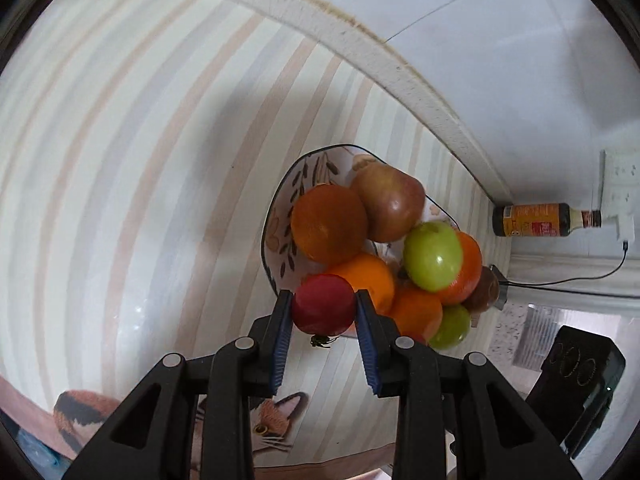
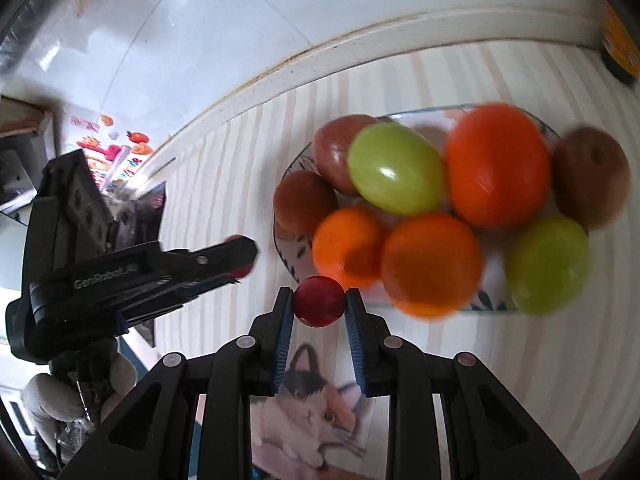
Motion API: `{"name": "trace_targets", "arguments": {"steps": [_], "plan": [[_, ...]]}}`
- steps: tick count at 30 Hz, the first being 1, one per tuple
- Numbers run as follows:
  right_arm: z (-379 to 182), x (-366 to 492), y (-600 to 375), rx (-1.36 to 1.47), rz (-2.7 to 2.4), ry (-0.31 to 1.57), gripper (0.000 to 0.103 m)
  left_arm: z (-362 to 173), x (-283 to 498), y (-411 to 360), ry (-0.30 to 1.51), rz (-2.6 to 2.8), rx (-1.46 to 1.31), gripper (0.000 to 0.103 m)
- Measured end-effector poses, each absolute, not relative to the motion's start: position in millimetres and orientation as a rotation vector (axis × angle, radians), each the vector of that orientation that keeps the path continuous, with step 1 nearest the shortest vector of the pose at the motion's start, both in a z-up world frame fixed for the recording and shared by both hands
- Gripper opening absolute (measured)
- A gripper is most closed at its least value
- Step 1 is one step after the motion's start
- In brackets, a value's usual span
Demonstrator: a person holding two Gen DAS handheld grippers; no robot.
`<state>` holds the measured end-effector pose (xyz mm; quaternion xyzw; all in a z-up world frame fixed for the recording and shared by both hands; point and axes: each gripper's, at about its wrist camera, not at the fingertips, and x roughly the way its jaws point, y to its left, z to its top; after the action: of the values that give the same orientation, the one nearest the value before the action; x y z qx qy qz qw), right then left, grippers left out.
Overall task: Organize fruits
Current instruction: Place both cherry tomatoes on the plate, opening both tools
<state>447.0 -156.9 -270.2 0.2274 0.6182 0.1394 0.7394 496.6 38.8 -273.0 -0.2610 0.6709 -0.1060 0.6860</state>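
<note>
The left gripper was clamped on a red fruit, its blue pads pressed against the fruit's two sides; the fruit was roundish, a little wider across the jaws than deep, and a dark stem showed at its underside, pointing back toward the camera. It hung just at the near rim of the plate, over the striped cloth. The right gripper likewise pinched a smaller red fruit between its pads, near round, with no clear long axis; whether it touched the plate's edge could not be told. In the right view the left gripper lay to the left, fingers pointing toward the plate, red showing at its tip.

Beyond both, the plate held a pile: oranges in front, touching one another; a green apple on top with its long axis slanted; another green one at the right edge; a big orange behind; a reddish apple at the far side. A brown fruit sat at the plate's right rim.

Farther off, a dark bottle stood against the wall, near a socket.
</note>
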Motion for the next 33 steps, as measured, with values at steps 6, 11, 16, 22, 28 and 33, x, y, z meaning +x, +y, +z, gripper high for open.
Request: {"name": "trace_targets", "arguments": {"steps": [6, 11, 16, 22, 28, 33], "plan": [[-271.2, 477.9, -140.7, 0.382, 0.31, 1.356, 0.028, -297.9, 504.1, 45.9, 1.559, -0.278, -0.689, 0.028], [-274.0, 500.3, -122.5, 0.253, 0.342, 1.356, 0.028, -314.6, 505.1, 48.7, 1.598, -0.292, -0.772, 0.028], [-281.4, 511.3, -111.0, 0.187, 0.367, 1.37, 0.028, -328.8, 506.1, 53.9, 1.639, -0.305, -0.875, 0.029], [-288.4, 516.4, -102.4, 0.161, 0.379, 1.38, 0.029, -330.1, 508.4, 54.6, 1.666, -0.297, -0.918, 0.033], [-289.9, 520.5, -102.2, 0.156, 0.349, 1.394, 0.044, -322.7, 506.4, 57.6, 1.656, -0.283, -0.888, 0.048], [-285.6, 519.3, -109.7, 0.211, 0.352, 1.398, 0.054, -314.3, 505.2, 61.3, 1.632, -0.275, -0.862, 0.053]]}}
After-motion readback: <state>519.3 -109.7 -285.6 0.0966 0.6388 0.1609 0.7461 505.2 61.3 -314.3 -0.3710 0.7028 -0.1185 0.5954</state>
